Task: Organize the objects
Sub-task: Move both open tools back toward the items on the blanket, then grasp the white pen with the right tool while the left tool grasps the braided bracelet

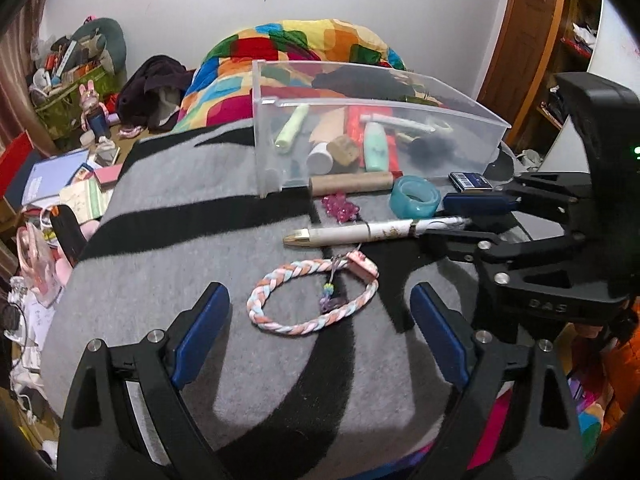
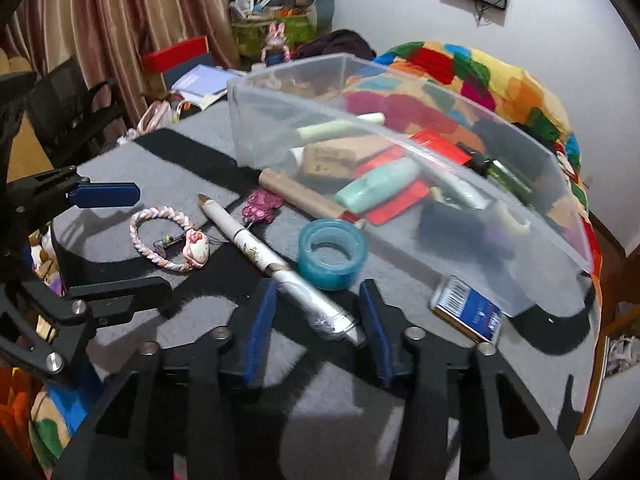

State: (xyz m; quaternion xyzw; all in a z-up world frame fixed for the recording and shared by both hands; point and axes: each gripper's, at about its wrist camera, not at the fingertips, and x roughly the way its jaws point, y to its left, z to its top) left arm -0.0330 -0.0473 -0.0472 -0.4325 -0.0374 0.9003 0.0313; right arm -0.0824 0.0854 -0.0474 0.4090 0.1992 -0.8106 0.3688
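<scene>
Currently angled steeply down over a grey-and-black blanket point(image 1: 168, 208), both grippers. Far side: clear plastic bin point(image 1: 280, 148), already holding tubes, a red packet and a brown block. Near its front wall: cardboard tube point(image 1: 352, 183), teal tape roll point(image 1: 416, 197), pink bead cluster point(image 1: 342, 208), and a dark blue box point(image 2: 468, 310) with a barcode label, print too small to read. Left gripper point(image 1: 320, 330): jaws spread wide, blue pads on either side of a braided pastel bracelet point(image 1: 312, 296), not touching it. Right gripper point(image 2: 316, 330): jaws partly drawn in, flanking the near end of a white pen point(image 2: 276, 264) with gold tip; pads close beside it, contact not certain. Raised lettering on the right gripper's body, seen from the left: "DAS".
</scene>
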